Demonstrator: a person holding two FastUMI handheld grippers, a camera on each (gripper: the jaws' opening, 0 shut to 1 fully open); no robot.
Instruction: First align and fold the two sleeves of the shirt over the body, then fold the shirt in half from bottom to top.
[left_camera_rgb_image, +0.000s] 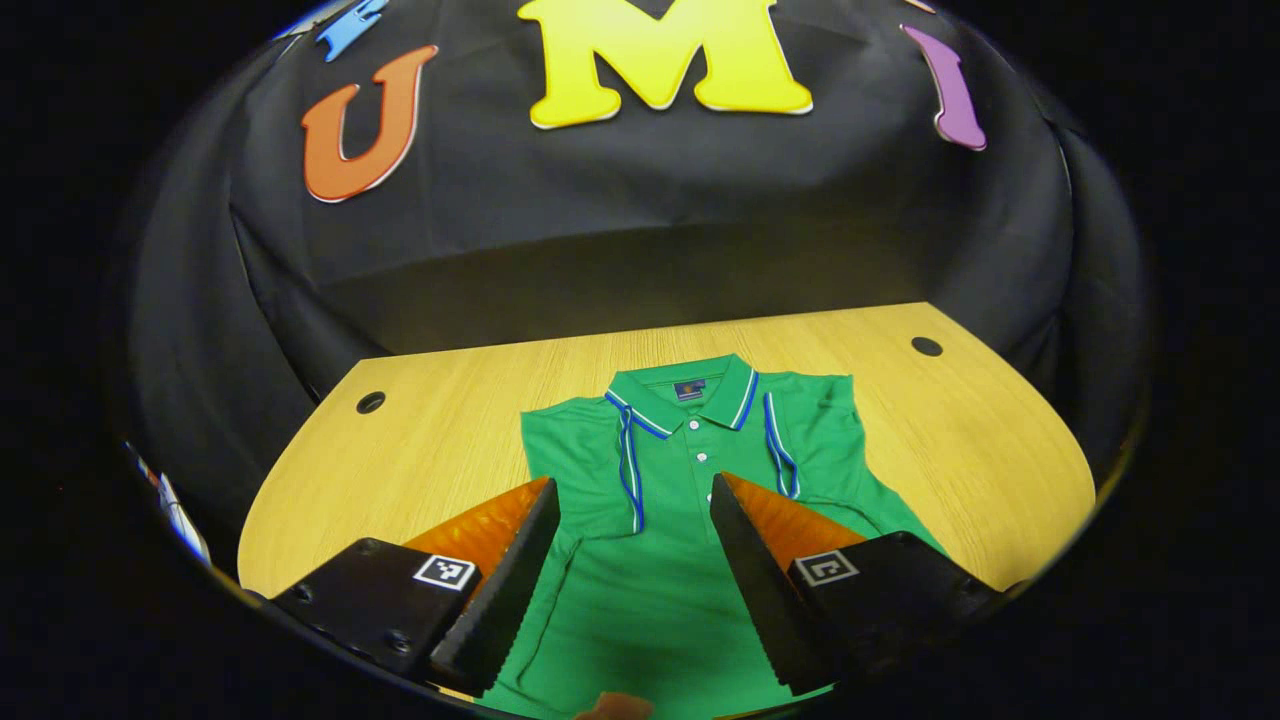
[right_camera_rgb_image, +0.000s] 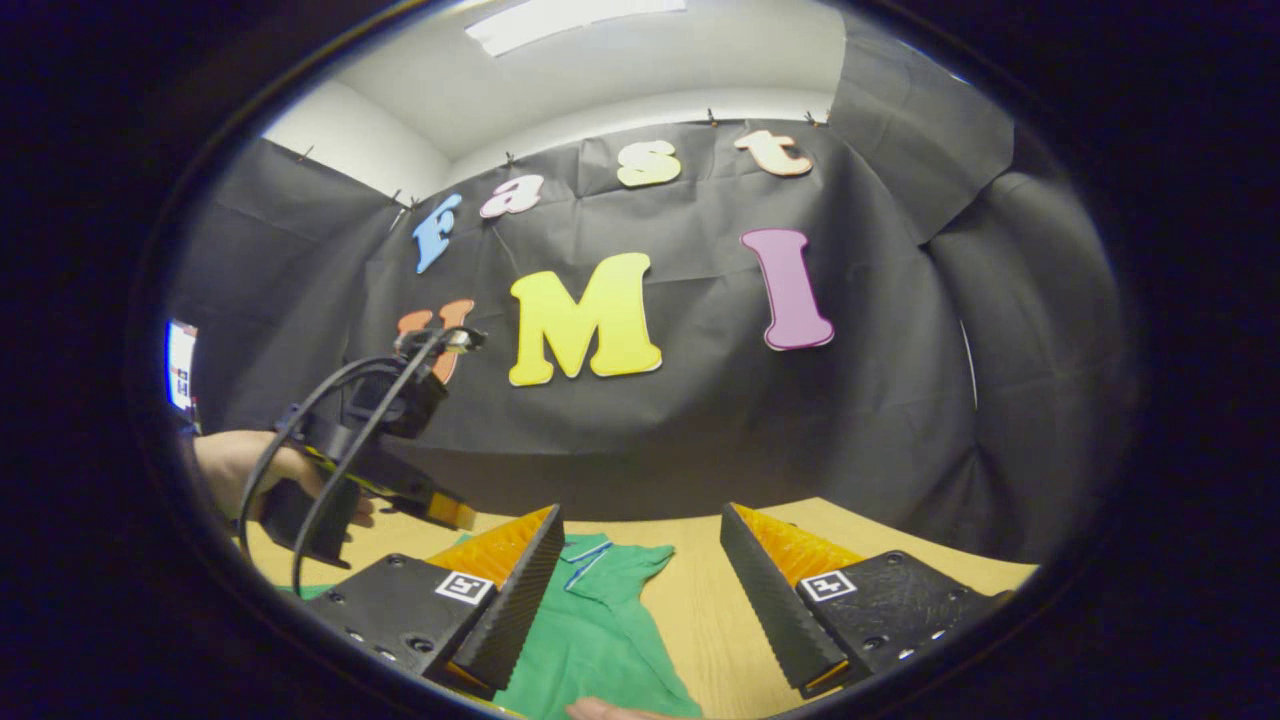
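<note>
A green polo shirt (left_camera_rgb_image: 670, 560) with blue-and-white trim lies flat on the wooden table (left_camera_rgb_image: 440, 440), collar toward the far wall. Its sides look narrow, and a sleeve edge lies over the body on the left. My left gripper (left_camera_rgb_image: 632, 480) hovers open above the shirt's chest, one finger on each side of the button placket, holding nothing. In the right gripper view, my right gripper (right_camera_rgb_image: 641, 510) is open and raised, with the shirt (right_camera_rgb_image: 600, 630) below and to the left of it. There a hand (right_camera_rgb_image: 235, 465) holds the left gripper (right_camera_rgb_image: 445, 510) over the table.
Two round cable holes (left_camera_rgb_image: 370, 402) (left_camera_rgb_image: 927, 346) sit near the table's far corners. Black cloth walls close in behind and beside the table. Bare wood (left_camera_rgb_image: 1000, 470) flanks the shirt on both sides. A lit screen (right_camera_rgb_image: 180, 365) shows at far left.
</note>
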